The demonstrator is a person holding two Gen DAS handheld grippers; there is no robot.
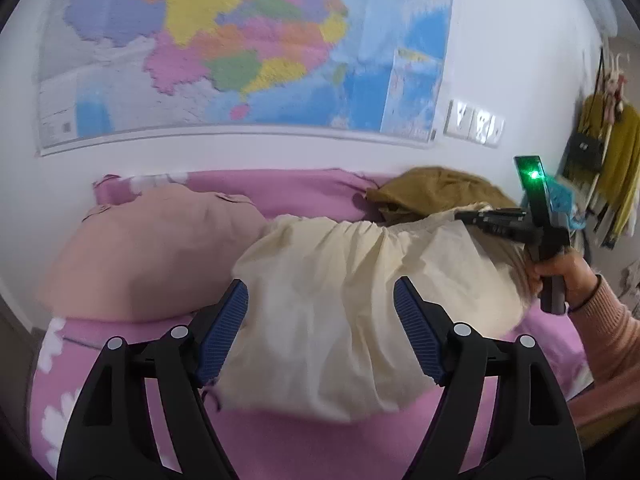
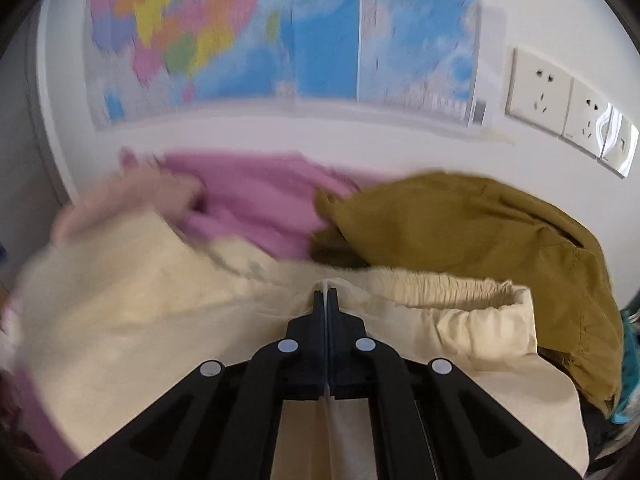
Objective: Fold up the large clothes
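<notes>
L wrist view:
L gripper [image 1: 320,332]: jaws wide apart, nothing pinched, above cream garment [image 1: 340,320].
Cream garment: on pink bedsheet [image 1: 280,448], beside pink garment [image 1: 152,256].
R wrist view:
R gripper [image 2: 327,294]: clamped tight on cream fabric near elastic waistband [image 2: 440,284].
Olive garment [image 2: 480,232]: behind, by wall.

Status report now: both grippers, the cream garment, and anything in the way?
Left gripper open, nothing in it. Right gripper shut on cream garment, near its elastic waistband. Garment lies on pink bedsheet. Mustard garment and pink garment beside it.
</notes>
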